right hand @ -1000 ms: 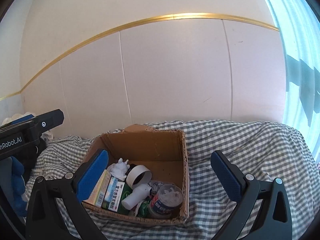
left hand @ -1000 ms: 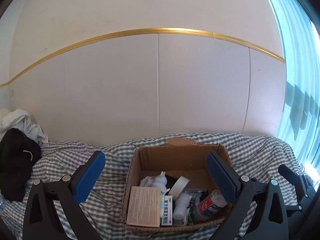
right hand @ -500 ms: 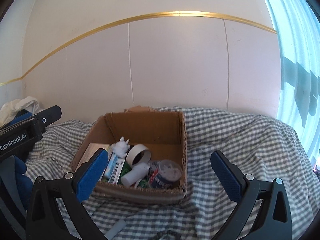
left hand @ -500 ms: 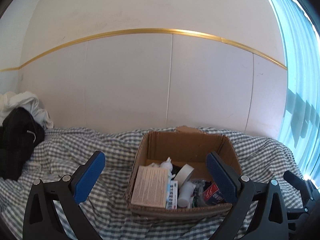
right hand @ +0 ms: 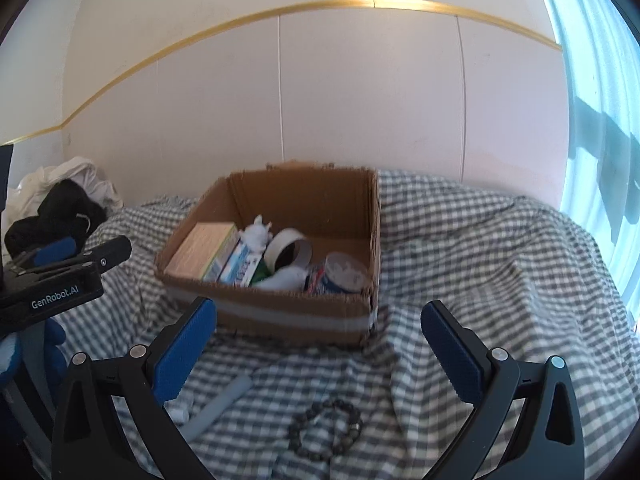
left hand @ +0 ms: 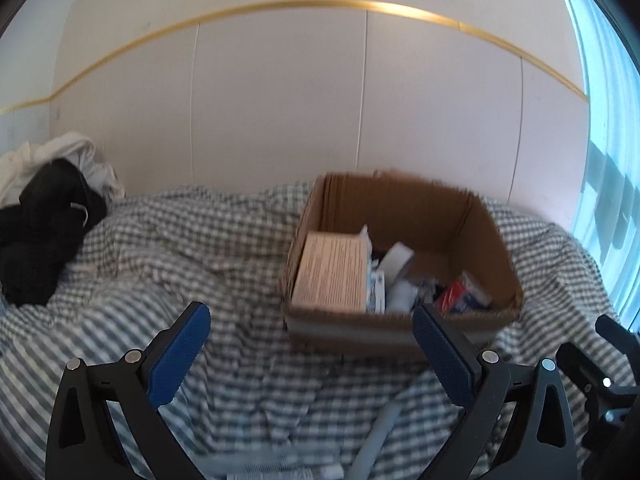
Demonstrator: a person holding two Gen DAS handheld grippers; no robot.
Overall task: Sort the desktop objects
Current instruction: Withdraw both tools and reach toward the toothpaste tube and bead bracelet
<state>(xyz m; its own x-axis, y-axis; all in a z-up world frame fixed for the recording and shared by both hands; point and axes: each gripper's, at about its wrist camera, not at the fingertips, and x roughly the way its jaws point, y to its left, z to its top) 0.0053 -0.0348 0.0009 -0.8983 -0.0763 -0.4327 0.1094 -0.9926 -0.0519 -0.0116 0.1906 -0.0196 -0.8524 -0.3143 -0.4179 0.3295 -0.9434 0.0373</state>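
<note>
Right wrist, bead bracelet (right hand: 326, 429) between spread tongs (right hand: 320, 340)

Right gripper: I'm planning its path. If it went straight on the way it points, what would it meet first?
Probably the front wall of the cardboard box, straight ahead between the open right gripper fingers. The bead bracelet lies lower; depth is unclear.

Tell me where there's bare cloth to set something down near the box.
The checked cloth lies bare right of the cardboard box, up to the curtain. Another free patch lies between the box and the clothes pile. In front it is crowded: bead bracelet, grey tube. The box's left half is packed.
</note>
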